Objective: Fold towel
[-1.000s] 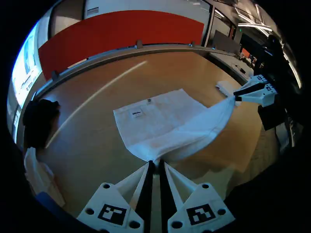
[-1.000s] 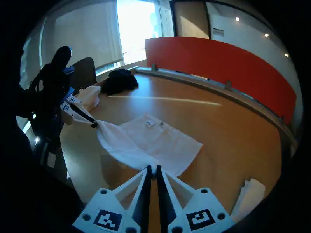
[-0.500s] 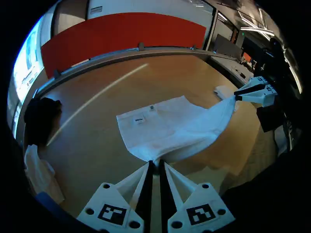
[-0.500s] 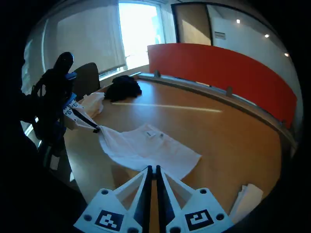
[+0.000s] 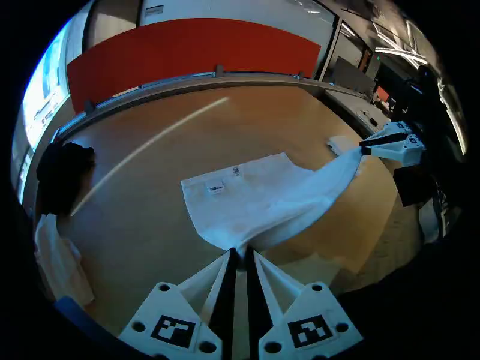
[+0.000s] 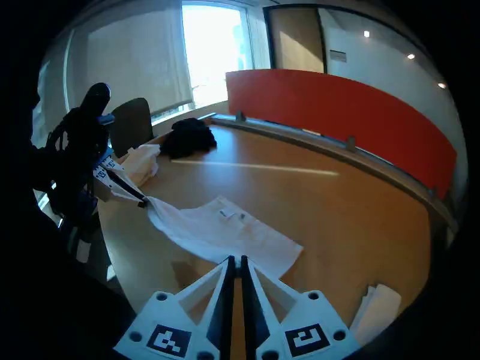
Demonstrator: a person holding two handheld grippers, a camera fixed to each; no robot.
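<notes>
Stretched a little tauter than a second ago, the white cloth towel (image 5: 258, 198) now shows a smaller flat patch ahead of both pairs of tongs. Its far half lies flat on the brown wooden counter (image 5: 180, 138). Its near edge is lifted clear of the surface and spans between the two pairs.

The left tongs (image 5: 241, 251) are closed narrow, both fingers pinching one near corner. The right tongs (image 6: 237, 259) are likewise closed narrow on the other near corner. In the left gripper view they sit far off to the right, with the cloth running up to their tips. Two small tags (image 5: 214, 187) lie on the flat part, ahead of the left tongs.

Ahead and to the left of the left tongs sits a black bundle of cloth (image 5: 60, 174), with a crumpled white cloth (image 5: 57, 264) nearer on that side. A small folded white cloth (image 6: 375, 309) lies to the right of the right tongs. A long red partition panel (image 5: 192, 51) runs beyond the counter's far edge.
</notes>
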